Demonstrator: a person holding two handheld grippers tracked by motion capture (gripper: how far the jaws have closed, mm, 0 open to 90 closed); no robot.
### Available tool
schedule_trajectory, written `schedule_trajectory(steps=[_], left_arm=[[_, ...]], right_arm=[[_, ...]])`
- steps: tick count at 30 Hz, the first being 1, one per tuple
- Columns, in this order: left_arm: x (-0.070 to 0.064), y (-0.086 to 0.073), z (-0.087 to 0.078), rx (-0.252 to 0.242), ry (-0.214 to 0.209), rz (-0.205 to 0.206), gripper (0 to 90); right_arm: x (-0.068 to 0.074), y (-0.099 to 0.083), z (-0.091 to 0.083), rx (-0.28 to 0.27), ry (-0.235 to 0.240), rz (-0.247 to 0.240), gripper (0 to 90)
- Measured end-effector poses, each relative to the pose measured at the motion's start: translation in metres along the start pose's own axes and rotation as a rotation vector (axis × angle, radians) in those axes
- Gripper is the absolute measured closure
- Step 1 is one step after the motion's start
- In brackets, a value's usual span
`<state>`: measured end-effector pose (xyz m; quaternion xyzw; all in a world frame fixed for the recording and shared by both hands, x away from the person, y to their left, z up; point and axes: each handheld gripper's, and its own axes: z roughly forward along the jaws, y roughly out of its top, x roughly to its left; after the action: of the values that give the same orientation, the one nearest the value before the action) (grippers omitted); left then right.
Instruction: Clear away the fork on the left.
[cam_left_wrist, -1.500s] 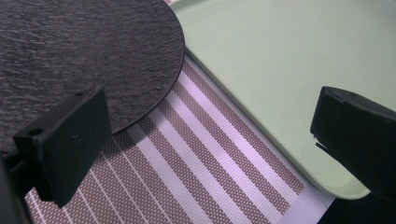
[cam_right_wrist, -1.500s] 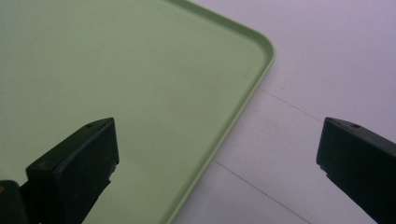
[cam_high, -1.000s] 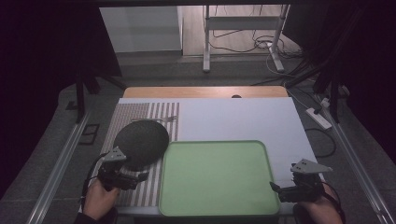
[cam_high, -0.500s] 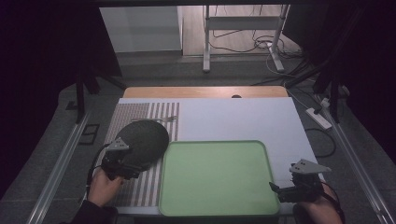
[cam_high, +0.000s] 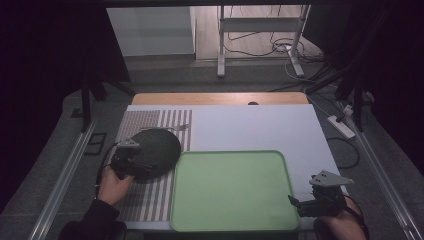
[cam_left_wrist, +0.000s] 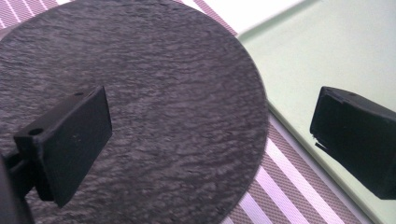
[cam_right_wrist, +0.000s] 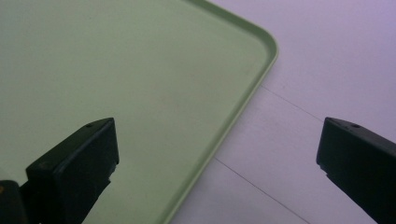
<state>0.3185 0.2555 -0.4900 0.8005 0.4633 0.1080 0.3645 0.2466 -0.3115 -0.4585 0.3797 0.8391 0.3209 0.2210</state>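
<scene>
A round dark slate plate (cam_high: 156, 150) lies on a striped placemat (cam_high: 150, 131) at the table's left. In the left gripper view the slate plate (cam_left_wrist: 154, 107) takes up most of the frame. My left gripper (cam_high: 131, 165) hovers at the plate's near-left edge, open, with one jaw over the slate and the other over the edge of the green tray (cam_left_wrist: 327, 56). An empty green tray (cam_high: 230, 192) sits at front centre. My right gripper (cam_high: 300, 204) rests open at the tray's front right corner, straddling the tray rim (cam_right_wrist: 243, 107).
The white tabletop (cam_high: 260, 127) stretches behind the tray, with a wooden strip (cam_high: 220, 98) at the far edge. A small metal piece (cam_high: 175, 128) lies on the placemat behind the plate. A power strip (cam_high: 341, 126) and cables lie to the right, off the table.
My left gripper has moved forward and slightly right, from the near-left of the placemat up to the slate plate's near edge. The right gripper has stayed put.
</scene>
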Motion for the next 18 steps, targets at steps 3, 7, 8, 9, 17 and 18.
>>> schedule_trajectory(steps=[3,7,8,9,17,18], left_arm=[[0.004,0.004,0.002,-0.003,0.001,-0.012,0.0],[0.009,0.008,0.005,0.0,0.012,-0.024,0.0],[0.011,0.01,0.007,0.002,0.016,-0.026,0.0],[0.012,0.011,0.008,0.003,0.017,-0.03,0.0],[0.023,0.02,0.016,0.021,0.013,-0.021,0.0],[0.025,0.022,0.017,0.023,0.013,-0.02,0.0]], right_arm=[[0.0,0.0,0.0,0.001,0.0,0.0,0.0],[0.0,0.0,0.0,0.003,0.0,-0.001,0.0],[0.0,0.0,0.0,0.003,0.0,-0.001,0.0],[0.0,0.0,0.0,0.004,0.001,0.0,0.0],[0.0,0.0,0.001,0.006,0.004,-0.002,0.0],[0.0,0.0,0.001,0.006,0.004,-0.002,0.0]])
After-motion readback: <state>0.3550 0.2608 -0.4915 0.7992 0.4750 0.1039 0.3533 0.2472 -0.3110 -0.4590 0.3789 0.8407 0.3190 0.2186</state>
